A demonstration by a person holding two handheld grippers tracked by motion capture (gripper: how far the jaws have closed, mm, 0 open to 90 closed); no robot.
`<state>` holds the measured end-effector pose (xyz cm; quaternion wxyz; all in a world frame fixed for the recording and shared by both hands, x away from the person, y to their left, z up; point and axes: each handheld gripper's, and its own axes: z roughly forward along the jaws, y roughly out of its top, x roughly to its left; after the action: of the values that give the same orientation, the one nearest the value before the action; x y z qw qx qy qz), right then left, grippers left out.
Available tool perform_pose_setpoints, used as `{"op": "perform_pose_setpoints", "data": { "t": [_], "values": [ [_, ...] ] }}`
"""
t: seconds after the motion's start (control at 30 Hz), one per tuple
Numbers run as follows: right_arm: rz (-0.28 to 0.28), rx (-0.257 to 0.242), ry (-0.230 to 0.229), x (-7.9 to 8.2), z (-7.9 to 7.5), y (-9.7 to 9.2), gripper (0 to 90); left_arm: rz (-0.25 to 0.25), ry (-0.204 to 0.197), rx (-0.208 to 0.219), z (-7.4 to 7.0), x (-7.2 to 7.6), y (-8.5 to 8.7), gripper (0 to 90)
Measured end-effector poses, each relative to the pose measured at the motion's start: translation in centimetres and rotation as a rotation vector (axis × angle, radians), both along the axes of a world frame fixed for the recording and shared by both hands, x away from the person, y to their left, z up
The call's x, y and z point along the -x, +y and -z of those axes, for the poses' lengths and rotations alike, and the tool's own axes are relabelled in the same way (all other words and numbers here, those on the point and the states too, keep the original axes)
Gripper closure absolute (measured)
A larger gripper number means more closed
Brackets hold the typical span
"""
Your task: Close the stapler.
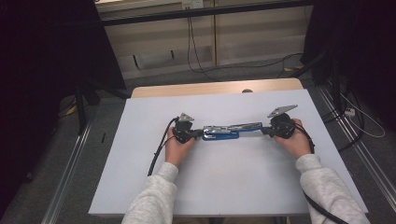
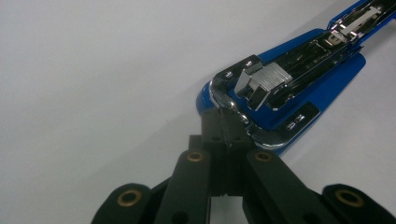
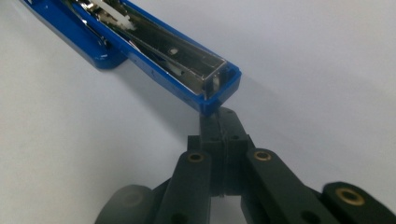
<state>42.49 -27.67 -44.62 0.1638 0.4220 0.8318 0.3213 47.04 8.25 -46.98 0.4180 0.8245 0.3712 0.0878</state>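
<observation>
Stapler (image 1: 231,130): opened flat, mid-table, nearer far edge.
Left gripper (image 1: 200,133): clenched on stapler's chrome end.
Right gripper (image 1: 265,131): clenched on blue tip.

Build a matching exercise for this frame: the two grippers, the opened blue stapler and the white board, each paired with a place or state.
Column one:
1. left gripper
2. right gripper
3. opened blue stapler with chrome insides
4. white board covering the table

Column two:
A. lies flat, spread out lengthwise between the two grippers
B. shut at the stapler's chrome-edged end
C. bears the stapler
D. shut at the stapler's blue magazine tip

Pairs: 1-B, 2-D, 3-A, 4-C
</observation>
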Motion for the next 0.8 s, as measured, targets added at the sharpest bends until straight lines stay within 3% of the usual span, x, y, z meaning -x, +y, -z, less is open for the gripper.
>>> {"op": "perform_pose_setpoints", "data": {
  "t": [0.43,0.57,0.6,0.8],
  "values": [
    [-0.017,-0.038,-0.036,0.2,-1.0,0.7,90.0,-0.004,-0.007,-0.007,0.0,0.0,-0.1,90.0],
    [-0.033,-0.039,-0.043,0.2,-1.0,1.0,90.0,-0.024,-0.012,-0.007,0.0,0.0,-0.1,89.7],
    [-0.036,-0.040,-0.042,0.2,-1.0,1.1,90.0,-0.007,-0.006,-0.006,0.0,-0.1,0.0,89.6],
    [-0.030,-0.056,-0.036,0.3,-0.8,1.4,78.2,-0.017,-0.006,-0.001,0.0,-0.1,-0.1,87.5]
  ]
}}
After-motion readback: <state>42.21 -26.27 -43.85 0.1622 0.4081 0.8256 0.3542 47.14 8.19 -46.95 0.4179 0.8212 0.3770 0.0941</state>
